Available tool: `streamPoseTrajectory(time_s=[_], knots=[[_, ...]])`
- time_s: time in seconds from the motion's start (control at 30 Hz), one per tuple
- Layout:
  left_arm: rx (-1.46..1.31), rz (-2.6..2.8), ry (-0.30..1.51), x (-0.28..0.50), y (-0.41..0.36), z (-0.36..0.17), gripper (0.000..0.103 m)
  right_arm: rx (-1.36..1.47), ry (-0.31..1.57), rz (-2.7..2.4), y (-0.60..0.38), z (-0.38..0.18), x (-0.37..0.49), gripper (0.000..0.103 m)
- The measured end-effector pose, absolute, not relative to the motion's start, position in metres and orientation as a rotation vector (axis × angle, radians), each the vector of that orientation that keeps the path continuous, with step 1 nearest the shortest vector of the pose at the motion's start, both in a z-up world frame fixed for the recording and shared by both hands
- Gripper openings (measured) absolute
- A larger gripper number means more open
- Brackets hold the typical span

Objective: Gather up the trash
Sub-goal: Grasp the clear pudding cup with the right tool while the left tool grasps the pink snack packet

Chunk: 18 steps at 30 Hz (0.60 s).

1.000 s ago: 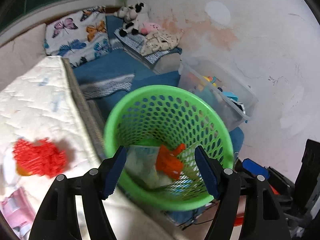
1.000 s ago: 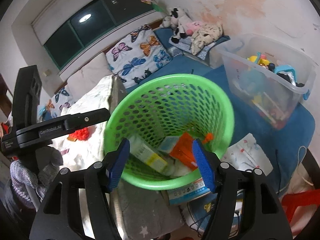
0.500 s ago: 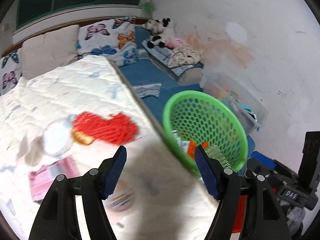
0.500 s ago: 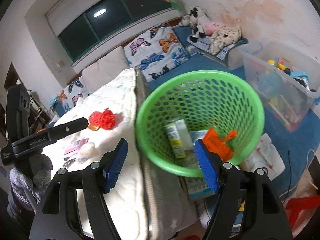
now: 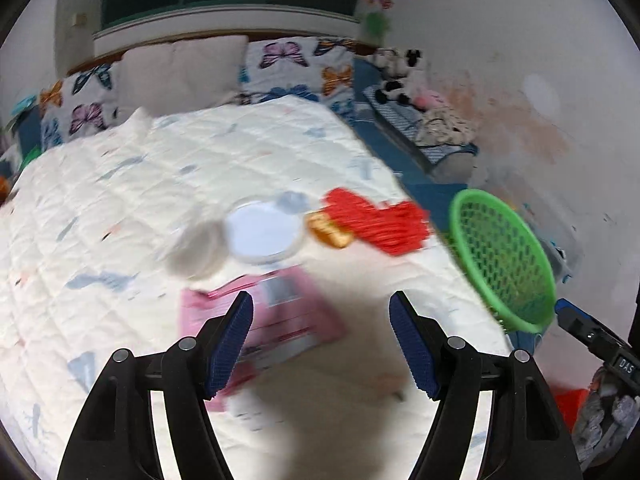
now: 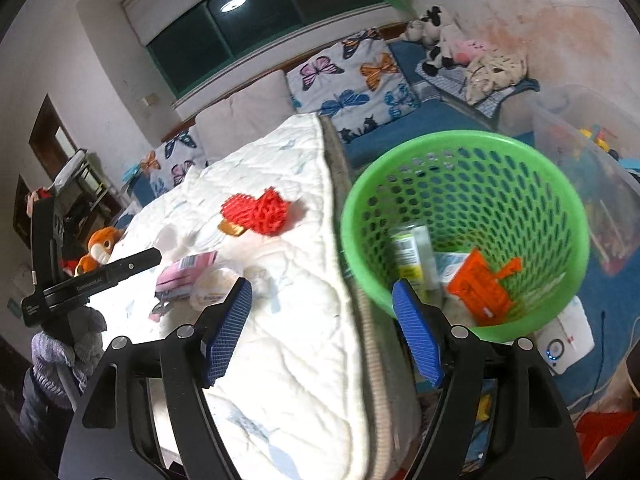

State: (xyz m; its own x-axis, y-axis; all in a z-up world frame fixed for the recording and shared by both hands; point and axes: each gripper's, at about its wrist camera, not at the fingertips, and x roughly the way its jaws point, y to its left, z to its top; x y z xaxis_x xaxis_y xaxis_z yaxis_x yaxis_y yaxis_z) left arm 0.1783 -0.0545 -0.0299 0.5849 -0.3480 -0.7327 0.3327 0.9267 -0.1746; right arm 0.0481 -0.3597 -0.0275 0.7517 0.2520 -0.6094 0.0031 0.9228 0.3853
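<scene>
Left tongs [image 5: 320, 344]: jaws standing wide apart, gripping nothing, hovering over the bed [image 5: 132, 208] and casting a shadow on the quilt.

Right tongs [image 6: 320, 332]: jaws likewise spread and empty, straddling the bed's edge with the basket [image 6: 556, 208] just to their right.

Pink packet [image 5: 288, 312]: lying flat on the quilt, nearest the left tongs, partly behind the left finger. Blurred in the left view; in the right view showing as a pink pack [image 6: 188, 270] below the left tool's arm.

White lid [image 5: 262, 230]: round, lying beyond the packet, a pale crumpled lump [image 5: 196, 250] touching its left side; what the lump is cannot be told.

Orange bit [image 5: 330, 232]: small, lying between the lid and the red mesh.

Red mesh [image 5: 380, 220]: crumpled netting, resting near the bed's right edge.

Basket: green, perforated, standing on the floor just beside the bed; already holding an orange wrapper [image 6: 482, 284], a boxed carton [image 6: 408, 256] and other scraps.

Bin [image 6: 592, 168]: clear, holding toys, standing beyond the basket.

Pillows [image 5: 292, 68]: butterfly print, lining the far wall.

Step in hand, as judged: reaching for the next piece of trash on the bed, both tools being empty. Next move calling for lowering the left tongs onto the pink packet, pinching its raised edge, then carrying it right to the basket.
</scene>
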Motion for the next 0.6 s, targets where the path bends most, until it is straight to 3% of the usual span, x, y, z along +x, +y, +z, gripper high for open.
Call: streamPoseTrajectory(time_s=[0.6], knots=[[-0.192,-0.308,0.963,0.202,0.016,-0.072,0.069,0.236,0.799,0.331,-0.260,-0.041,0.094,0.076]])
